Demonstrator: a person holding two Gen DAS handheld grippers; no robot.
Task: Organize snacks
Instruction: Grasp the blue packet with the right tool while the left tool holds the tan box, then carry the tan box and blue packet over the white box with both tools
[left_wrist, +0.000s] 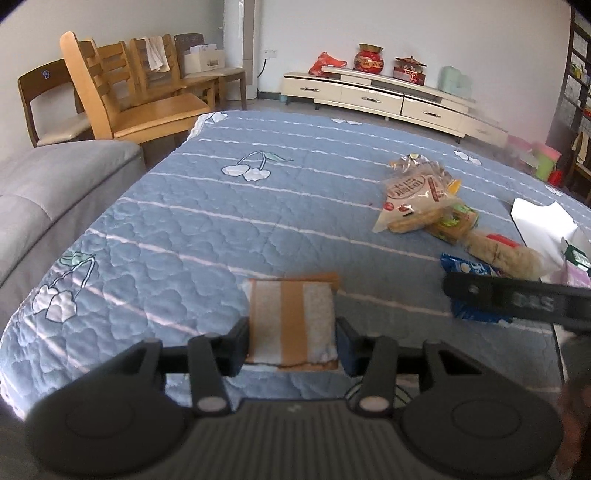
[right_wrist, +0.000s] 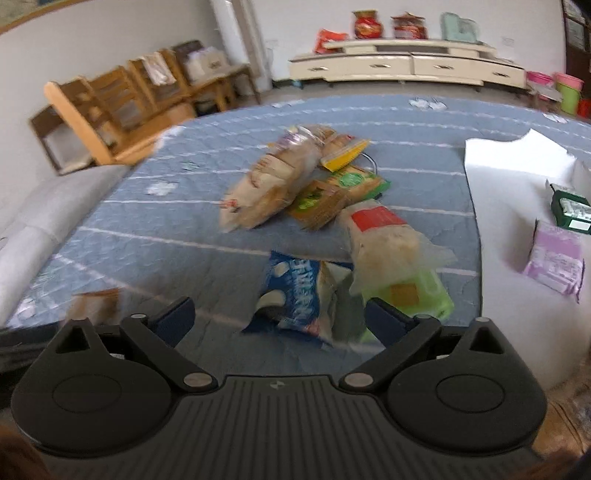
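The left gripper (left_wrist: 291, 345) is clamping a white-and-tan banded snack packet (left_wrist: 293, 320); the right gripper (right_wrist: 280, 319), jaws apart, is hovering over the blue foil snack packet (right_wrist: 295, 295); beside it, most snacks are lying unsorted.

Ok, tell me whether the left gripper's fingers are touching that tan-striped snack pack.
Touching. In the left wrist view both fingers press the sides of the tan-striped snack pack, with no gap showing.
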